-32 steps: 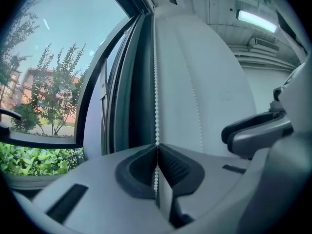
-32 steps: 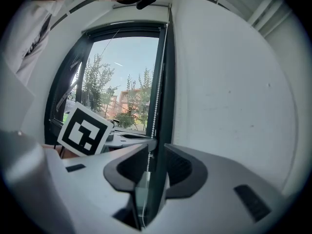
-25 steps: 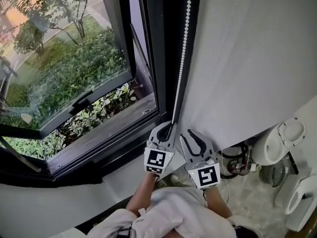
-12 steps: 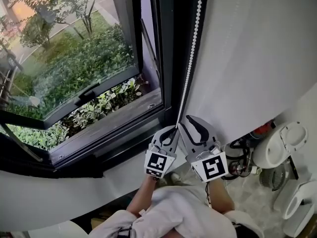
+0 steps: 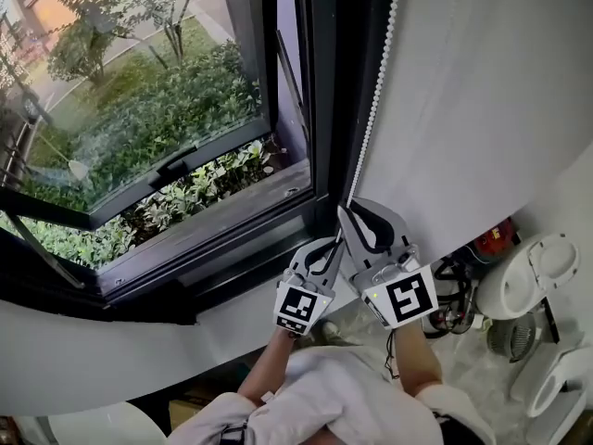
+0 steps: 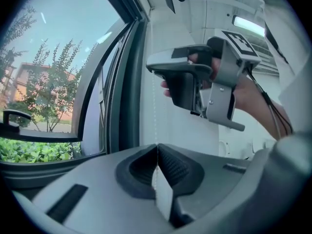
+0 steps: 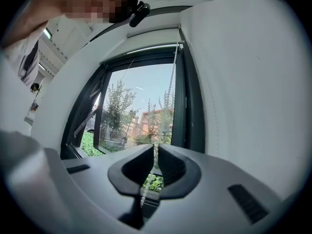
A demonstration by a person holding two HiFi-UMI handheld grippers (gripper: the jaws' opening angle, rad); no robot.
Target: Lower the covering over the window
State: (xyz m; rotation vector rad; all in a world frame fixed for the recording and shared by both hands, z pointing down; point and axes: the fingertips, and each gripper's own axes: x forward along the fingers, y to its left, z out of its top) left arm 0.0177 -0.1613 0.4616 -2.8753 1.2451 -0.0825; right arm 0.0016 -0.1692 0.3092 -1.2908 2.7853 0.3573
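Observation:
A white bead chain [image 5: 375,91] hangs down the right side of the dark window frame [image 5: 324,109]. The window is uncovered, with the blind's housing [image 7: 151,32] at its top. My left gripper [image 5: 328,247] is shut on the chain at its lower end, and the chain [image 6: 154,106] runs up from between its pads. My right gripper [image 5: 345,211] sits just above and to the right of the left one. Its jaws are closing, and the chain [image 7: 170,82] is pinched between their tips. In the left gripper view the right gripper [image 6: 192,82] shows with a hand on it.
The window sash [image 5: 176,167] is swung open outward over green bushes [image 5: 157,119]. A white wall [image 5: 482,91] lies right of the frame. On the floor at the lower right stand white fixtures [image 5: 533,276], a red item [image 5: 484,239] and cables [image 5: 449,295].
My right gripper has risen along the chain past the left one, and its jaws have come together round the chain. The left gripper still holds the chain.

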